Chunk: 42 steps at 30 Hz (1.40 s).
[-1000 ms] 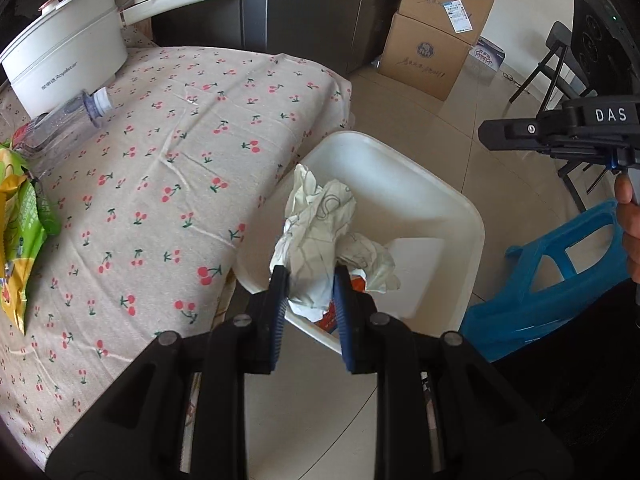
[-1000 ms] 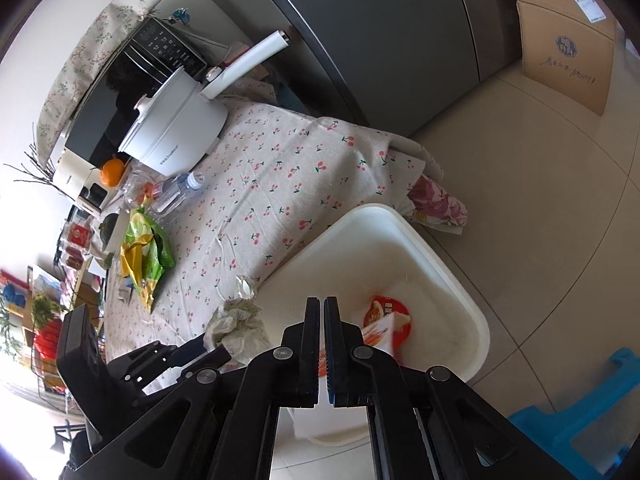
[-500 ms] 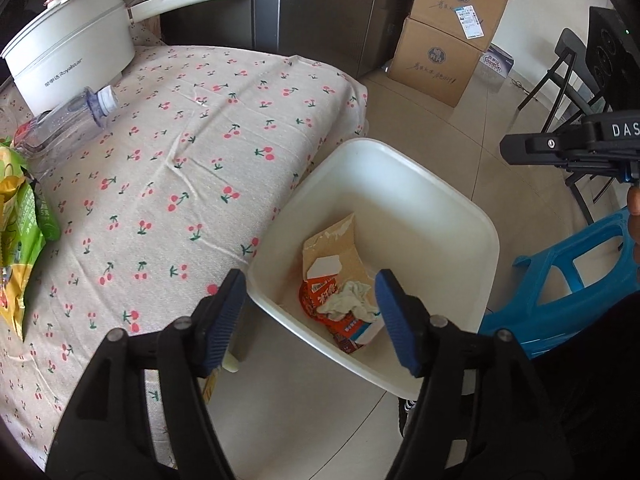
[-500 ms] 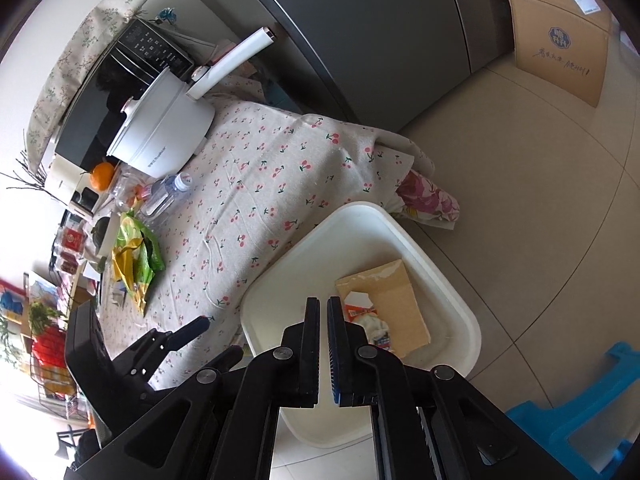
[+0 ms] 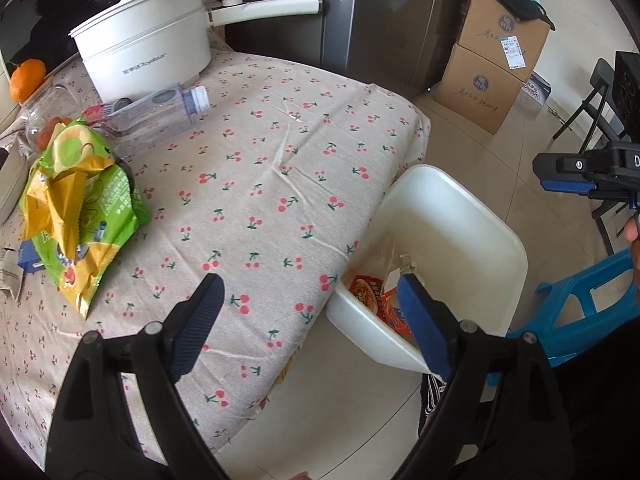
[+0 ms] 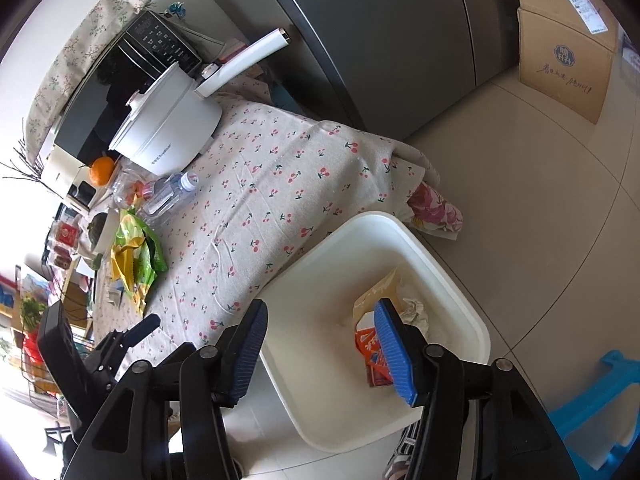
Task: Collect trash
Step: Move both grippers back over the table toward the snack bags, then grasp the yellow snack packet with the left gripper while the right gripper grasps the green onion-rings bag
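Trash already lies in the white bin [image 6: 452,276] beside the table: crumpled paper [image 6: 414,312] and what looks like a red carton. Both the left gripper [image 5: 308,312] and right gripper [image 6: 320,344] are opening, empty. Next: reach the green snack bag [image 5: 80,208] on the tablecloth.

Left tongs [image 5: 310,312] black plastic, angular linkage arms, silver screws at pivots, dark navy ribbed pads, right tongs [image 6: 322,350] matching black frame, brighter blue ribbed pads, white lettering on housing, partly cut off
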{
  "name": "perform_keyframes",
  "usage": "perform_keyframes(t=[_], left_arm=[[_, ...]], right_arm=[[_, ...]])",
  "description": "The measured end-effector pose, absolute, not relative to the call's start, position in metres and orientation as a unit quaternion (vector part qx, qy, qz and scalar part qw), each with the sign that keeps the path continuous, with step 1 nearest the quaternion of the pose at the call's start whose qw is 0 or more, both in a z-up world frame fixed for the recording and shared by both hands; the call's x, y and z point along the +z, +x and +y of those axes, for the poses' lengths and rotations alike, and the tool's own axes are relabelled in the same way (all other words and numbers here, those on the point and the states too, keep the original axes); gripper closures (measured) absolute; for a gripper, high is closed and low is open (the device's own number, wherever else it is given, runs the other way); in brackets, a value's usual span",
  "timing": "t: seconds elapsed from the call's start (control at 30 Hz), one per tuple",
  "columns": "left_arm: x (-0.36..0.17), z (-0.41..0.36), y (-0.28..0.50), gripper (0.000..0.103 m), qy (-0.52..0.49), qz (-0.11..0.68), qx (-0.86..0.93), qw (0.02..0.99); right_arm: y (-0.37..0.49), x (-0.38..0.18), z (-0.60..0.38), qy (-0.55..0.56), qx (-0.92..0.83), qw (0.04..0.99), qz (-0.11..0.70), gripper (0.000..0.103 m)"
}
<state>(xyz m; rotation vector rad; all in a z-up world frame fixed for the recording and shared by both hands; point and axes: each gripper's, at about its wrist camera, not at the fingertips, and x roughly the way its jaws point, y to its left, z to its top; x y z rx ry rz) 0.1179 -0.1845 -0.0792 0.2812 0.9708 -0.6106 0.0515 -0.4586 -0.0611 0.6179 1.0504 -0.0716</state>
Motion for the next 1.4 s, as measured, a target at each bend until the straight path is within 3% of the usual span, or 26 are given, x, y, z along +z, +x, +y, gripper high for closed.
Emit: perform_keyframes(t=[0.27, 0.47, 0.83, 1.0, 1.4], left_arm=[[-0.06, -0.142, 0.129, 0.007, 0.115, 0.448, -0.242, 0.853], [-0.047, -0.106, 0.141, 0.006, 0.115, 0.442, -0.204, 0.866], [-0.03, -0.015, 0.189, 0.005, 0.12, 0.434, -0.111, 0.886], [-0.038, 0.025, 0.215, 0.005, 0.049, 0.436, -0.1, 0.893], [-0.056, -0.006, 0.246, 0.007, -0.02, 0.425, -0.127, 0.896]], right_arm=[[0.08, -0.043, -0.421, 0.243, -0.031, 0.835, 0.492, 0.025], [0.108, -0.032, -0.382, 0.201, -0.017, 0.845, 0.495, 0.021], [0.173, -0.024, -0.309, 0.148, 0.012, 0.853, 0.5, 0.019], [0.204, -0.033, -0.273, 0.157, 0.035, 0.844, 0.512, 0.019], [0.244, -0.057, -0.229, 0.208, 0.045, 0.814, 0.541, 0.019]])
